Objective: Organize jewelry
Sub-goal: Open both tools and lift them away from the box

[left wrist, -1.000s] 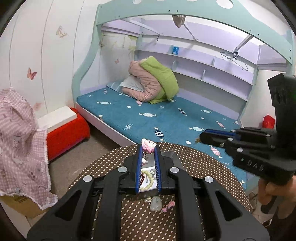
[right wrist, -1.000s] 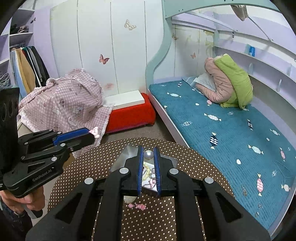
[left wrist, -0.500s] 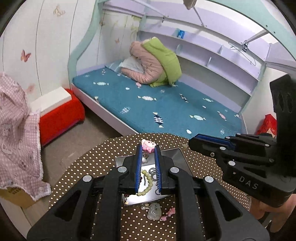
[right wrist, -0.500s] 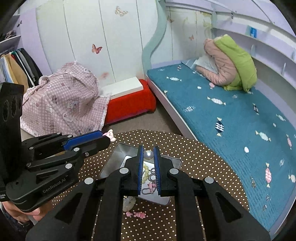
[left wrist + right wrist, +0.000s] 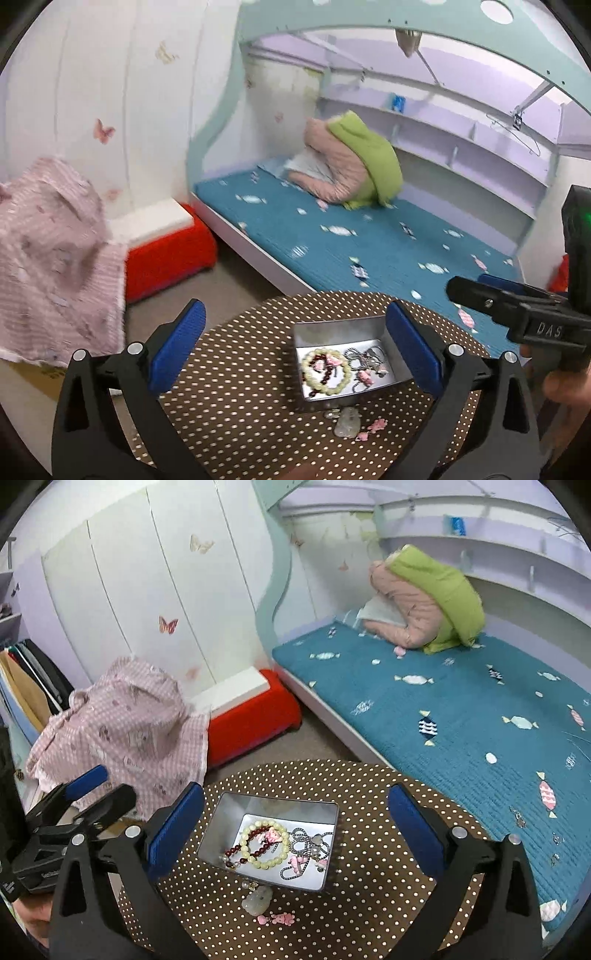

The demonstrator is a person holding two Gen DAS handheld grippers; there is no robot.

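Note:
A silver metal tin [image 5: 334,330] [image 5: 236,823] stands on a round brown polka-dot table [image 5: 236,387] [image 5: 369,886]. Inside lie a pale bead bracelet [image 5: 264,843], a dark red bead bracelet [image 5: 240,845], silver chains [image 5: 306,845] and small pink charms [image 5: 273,835]. A pale green jade pendant [image 5: 346,426] [image 5: 257,901] and pink charms [image 5: 373,430] [image 5: 279,918] lie on the table in front of the tin. My left gripper [image 5: 295,343] is open and empty above the tin. My right gripper [image 5: 295,827] is open and empty above it too.
A bed with a teal mattress [image 5: 461,709] and a pink and green quilt bundle [image 5: 424,602] lies behind the table. A red box with a white lid [image 5: 251,709] and pink checked cloth [image 5: 122,723] are at the left. The right gripper also shows in the left view [image 5: 517,306].
Both grippers have opened. The pink charm from the left one and the pearl piece from the right one are no longer between the fingers. Both cameras have shifted.

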